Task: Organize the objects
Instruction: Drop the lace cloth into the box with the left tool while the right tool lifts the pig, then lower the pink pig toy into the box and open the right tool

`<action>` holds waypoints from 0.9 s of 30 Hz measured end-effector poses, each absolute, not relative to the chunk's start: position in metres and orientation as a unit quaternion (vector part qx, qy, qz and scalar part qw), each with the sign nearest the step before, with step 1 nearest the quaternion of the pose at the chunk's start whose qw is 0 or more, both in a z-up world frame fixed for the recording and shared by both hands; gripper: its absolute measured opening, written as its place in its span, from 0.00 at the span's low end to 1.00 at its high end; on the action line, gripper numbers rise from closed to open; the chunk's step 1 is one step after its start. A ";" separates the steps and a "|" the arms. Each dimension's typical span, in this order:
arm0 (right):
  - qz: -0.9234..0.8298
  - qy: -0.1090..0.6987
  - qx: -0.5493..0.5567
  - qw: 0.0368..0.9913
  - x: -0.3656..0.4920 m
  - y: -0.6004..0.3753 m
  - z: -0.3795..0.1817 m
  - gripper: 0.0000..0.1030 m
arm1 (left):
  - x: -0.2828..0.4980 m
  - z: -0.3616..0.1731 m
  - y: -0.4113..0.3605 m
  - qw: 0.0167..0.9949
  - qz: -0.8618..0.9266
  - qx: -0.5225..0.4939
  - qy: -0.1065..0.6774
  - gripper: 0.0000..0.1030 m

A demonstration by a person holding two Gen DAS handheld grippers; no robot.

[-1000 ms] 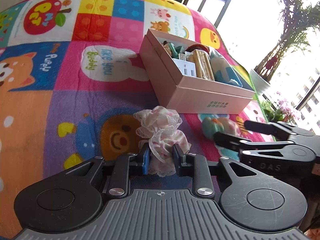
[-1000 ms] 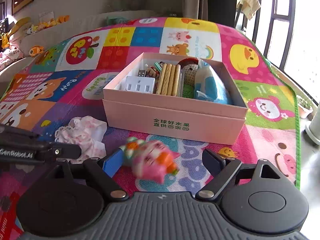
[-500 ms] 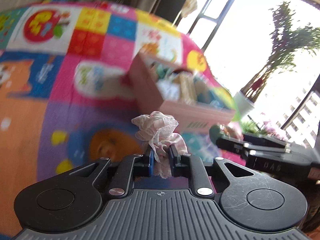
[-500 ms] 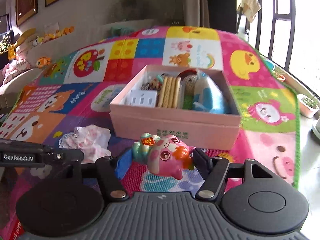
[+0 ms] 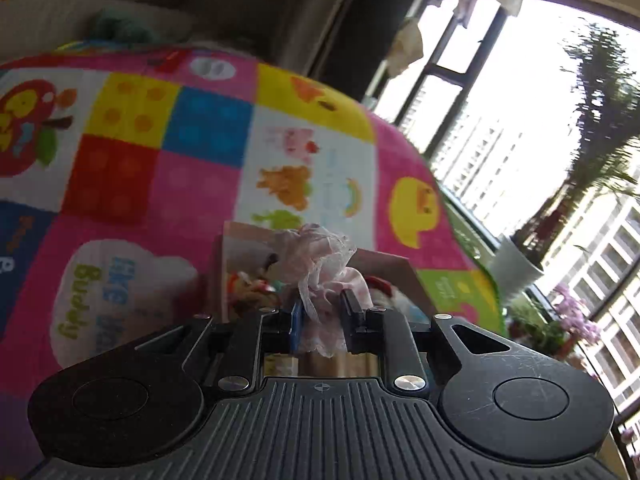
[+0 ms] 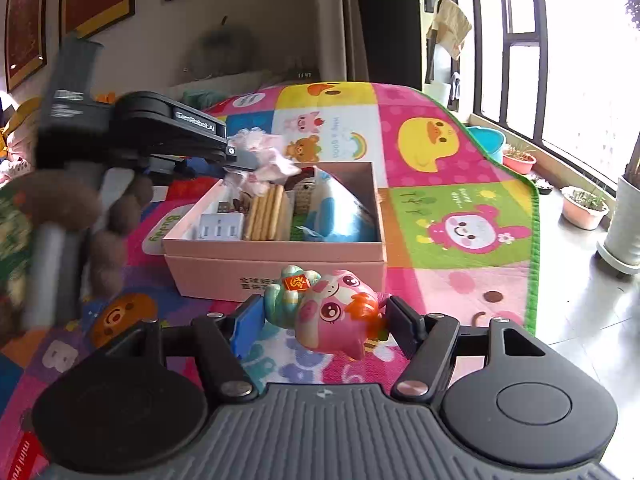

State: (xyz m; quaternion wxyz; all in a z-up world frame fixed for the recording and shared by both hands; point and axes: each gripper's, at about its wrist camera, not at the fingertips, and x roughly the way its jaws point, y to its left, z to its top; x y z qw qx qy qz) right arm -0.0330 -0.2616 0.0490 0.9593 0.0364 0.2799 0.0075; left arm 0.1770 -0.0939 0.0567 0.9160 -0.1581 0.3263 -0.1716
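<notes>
My left gripper [image 5: 322, 312] is shut on a frilly pink-and-white lace cloth [image 5: 326, 264] and holds it in the air over the far left part of the pink cardboard box [image 6: 280, 268]. In the right wrist view that gripper [image 6: 240, 158] and the lace cloth [image 6: 264, 156] hang above the box. My right gripper [image 6: 320, 318] is shut on a pink pig figurine [image 6: 332, 316] with a teal back, lifted just in front of the box's near wall. The box holds a white charger, biscuit sticks and a blue-white pouch.
The box stands on a colourful patchwork play mat [image 6: 440, 152]. A person's hand [image 6: 108, 216] grips the left tool's handle at the left. Flower pots [image 6: 584, 206] and a white planter [image 6: 624, 220] line the window on the tiled floor to the right.
My left gripper closed on the lace cloth, lifted it off the mat and carried it over the box. My right gripper closed on the pig figurine and raised it slightly.
</notes>
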 end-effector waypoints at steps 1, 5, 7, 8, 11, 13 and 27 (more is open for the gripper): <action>0.004 0.283 0.039 0.958 -0.033 -0.265 0.048 0.65 | 0.189 0.050 -0.092 0.906 -0.156 -0.157 0.360 0.22; -0.005 0.292 0.048 0.955 -0.027 -0.273 0.040 0.65 | 0.189 0.046 -0.087 0.894 -0.172 -0.124 0.393 0.20; -0.004 0.294 0.050 0.954 -0.022 -0.273 0.037 0.65 | 0.180 0.051 -0.085 0.896 -0.187 -0.115 0.385 0.22; -0.003 0.295 0.050 0.954 -0.021 -0.272 0.036 0.65 | 0.175 0.054 -0.084 0.901 -0.189 -0.103 0.377 0.25; 0.004 0.296 0.043 0.954 -0.017 -0.269 0.035 0.65 | 0.151 0.064 -0.080 0.915 -0.197 -0.065 0.345 0.25; 0.002 0.298 0.040 0.954 -0.014 -0.269 0.035 0.65 | 0.135 0.069 -0.075 0.918 -0.214 -0.053 0.328 0.25; 0.023 0.288 0.106 0.951 0.154 -0.295 0.104 0.65 | 0.058 0.049 -0.012 0.894 -0.269 -0.163 0.319 0.25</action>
